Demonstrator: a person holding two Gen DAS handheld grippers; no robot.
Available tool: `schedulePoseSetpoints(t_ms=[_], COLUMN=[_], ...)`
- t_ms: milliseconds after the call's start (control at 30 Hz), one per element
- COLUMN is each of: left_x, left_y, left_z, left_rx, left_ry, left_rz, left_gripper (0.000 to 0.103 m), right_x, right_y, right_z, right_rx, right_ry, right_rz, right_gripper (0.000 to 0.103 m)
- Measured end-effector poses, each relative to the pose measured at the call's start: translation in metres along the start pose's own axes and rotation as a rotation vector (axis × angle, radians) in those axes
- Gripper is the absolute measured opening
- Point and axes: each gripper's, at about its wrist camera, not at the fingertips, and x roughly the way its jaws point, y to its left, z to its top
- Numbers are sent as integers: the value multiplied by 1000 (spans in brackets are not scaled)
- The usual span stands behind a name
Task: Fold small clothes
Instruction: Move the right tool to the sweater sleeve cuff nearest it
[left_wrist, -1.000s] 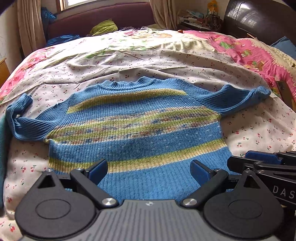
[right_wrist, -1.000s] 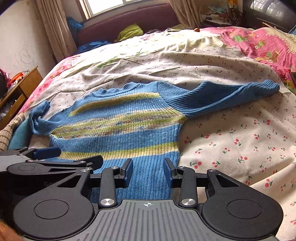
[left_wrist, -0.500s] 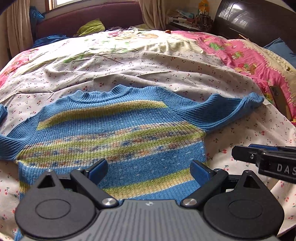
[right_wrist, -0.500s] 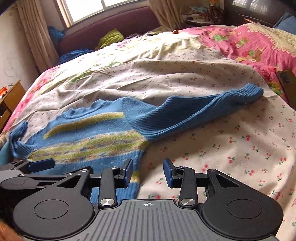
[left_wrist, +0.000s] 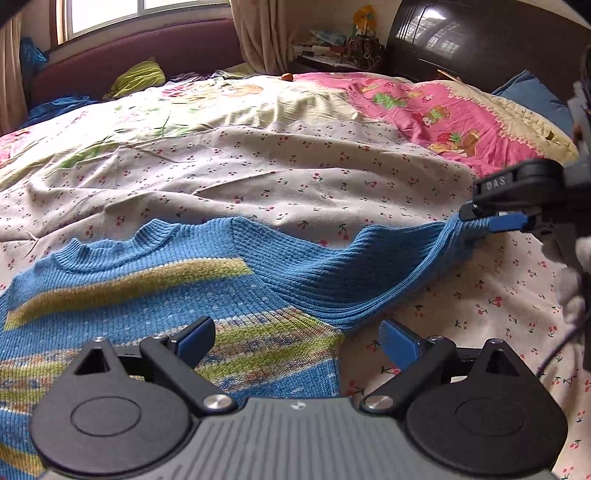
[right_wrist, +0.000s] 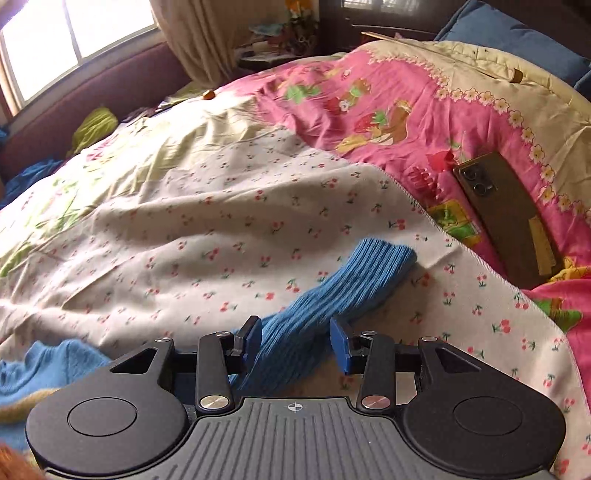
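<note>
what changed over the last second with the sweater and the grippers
The right hand-held gripper swung out to the sweater's sleeve; its jaws have just been opening, straddling the sleeve. The left hand-held gripper, open, shifted toward that side. The sweater stayed flat on the bed.

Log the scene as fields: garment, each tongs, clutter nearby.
garment: sweater flat on sheet, one sleeve stretched sideways
left tongs: open, empty, over the sweater's body
right tongs: open, jaws just been opening, sleeve between them, cuff past the tips
clutter: phone on pink quilt
</note>
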Motion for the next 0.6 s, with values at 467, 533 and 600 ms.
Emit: schedulePoseSetpoints(t_ms=[467, 533, 600], left_x=[11, 10, 9], left_y=[2, 2, 2], left_z=[-12, -13, -14], left_rx=[-19, -22, -21], left_ry=[49, 49, 49], left_rz=[-18, -22, -23], left_gripper=[103, 103, 103], right_x=[33, 20, 9], right_y=[-41, -56, -68], right_z=[3, -4, -13], right_rx=[70, 96, 119], right_ry=[101, 103, 105], right_rz=[-70, -59, -57], right_gripper=[33, 33, 33])
